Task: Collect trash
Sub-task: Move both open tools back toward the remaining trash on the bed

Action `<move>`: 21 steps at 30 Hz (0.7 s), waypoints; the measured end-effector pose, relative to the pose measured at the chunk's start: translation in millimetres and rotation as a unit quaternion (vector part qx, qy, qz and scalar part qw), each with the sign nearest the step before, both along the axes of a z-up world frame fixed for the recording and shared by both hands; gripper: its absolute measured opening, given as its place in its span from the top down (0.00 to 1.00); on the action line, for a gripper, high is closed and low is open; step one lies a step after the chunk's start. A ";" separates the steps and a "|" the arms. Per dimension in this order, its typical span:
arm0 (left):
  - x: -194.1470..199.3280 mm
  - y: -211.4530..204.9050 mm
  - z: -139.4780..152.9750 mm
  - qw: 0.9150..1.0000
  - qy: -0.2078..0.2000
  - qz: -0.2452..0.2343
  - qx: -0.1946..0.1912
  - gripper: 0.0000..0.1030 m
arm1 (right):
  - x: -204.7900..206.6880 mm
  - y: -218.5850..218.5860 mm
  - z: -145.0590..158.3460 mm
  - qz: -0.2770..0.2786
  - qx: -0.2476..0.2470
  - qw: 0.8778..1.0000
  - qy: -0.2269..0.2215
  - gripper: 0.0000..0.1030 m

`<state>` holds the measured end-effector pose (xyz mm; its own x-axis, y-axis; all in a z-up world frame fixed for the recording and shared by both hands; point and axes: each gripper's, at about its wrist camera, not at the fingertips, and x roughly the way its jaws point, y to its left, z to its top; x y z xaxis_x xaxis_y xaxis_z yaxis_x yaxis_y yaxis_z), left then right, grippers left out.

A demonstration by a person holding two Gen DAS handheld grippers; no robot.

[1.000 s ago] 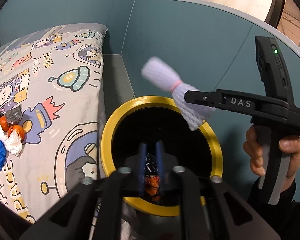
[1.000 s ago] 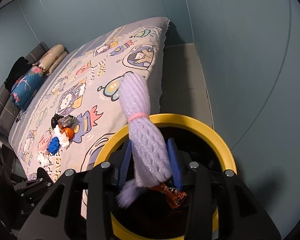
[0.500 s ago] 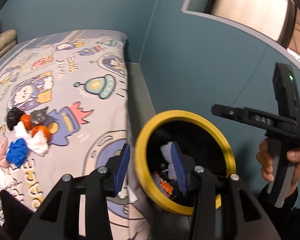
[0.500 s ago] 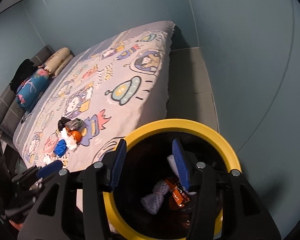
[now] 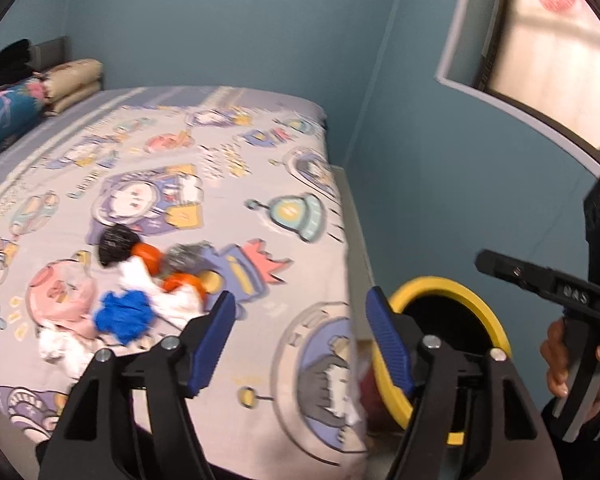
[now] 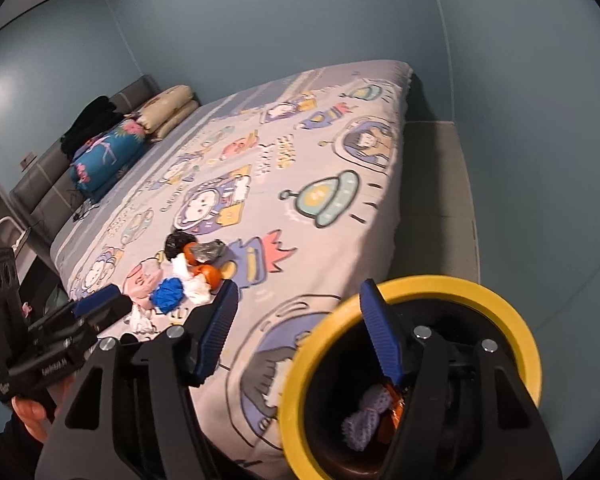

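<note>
1. Left wrist view: left gripper point(image 5: 300, 332), jaws spread and empty, faces the bed point(image 5: 228, 128); trash pile point(image 5: 140, 284) lies left of and just beyond its left finger, at middle left of frame.
2. Bin point(image 5: 456, 344) stands at lower right, off the bed's edge.
3. Right wrist view: right gripper point(image 6: 300, 328), jaws likewise spread and empty, hangs over the bin point(image 6: 512, 312); the pile point(image 6: 188, 272) sits left of centre.
4. Judgement: the left gripper is nearer the pile; the pile's long axis runs away from the jaws, toward upper right.
</note>
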<state>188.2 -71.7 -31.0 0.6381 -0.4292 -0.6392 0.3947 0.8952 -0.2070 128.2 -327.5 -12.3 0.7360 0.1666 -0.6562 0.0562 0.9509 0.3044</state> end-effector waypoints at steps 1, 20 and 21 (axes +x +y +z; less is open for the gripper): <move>1.9 8.2 2.5 1.000 -0.005 0.011 0.001 0.33 | 3.1 4.8 1.0 0.006 0.000 1.000 -0.002 0.38; 23.3 134.9 -18.1 0.988 0.000 0.155 0.008 0.19 | 66.8 102.7 -8.5 0.092 -0.036 0.995 -0.021 0.35; 25.2 139.9 -21.8 0.987 0.002 0.161 0.009 0.19 | 73.0 109.5 -12.3 0.095 -0.038 0.995 -0.018 0.35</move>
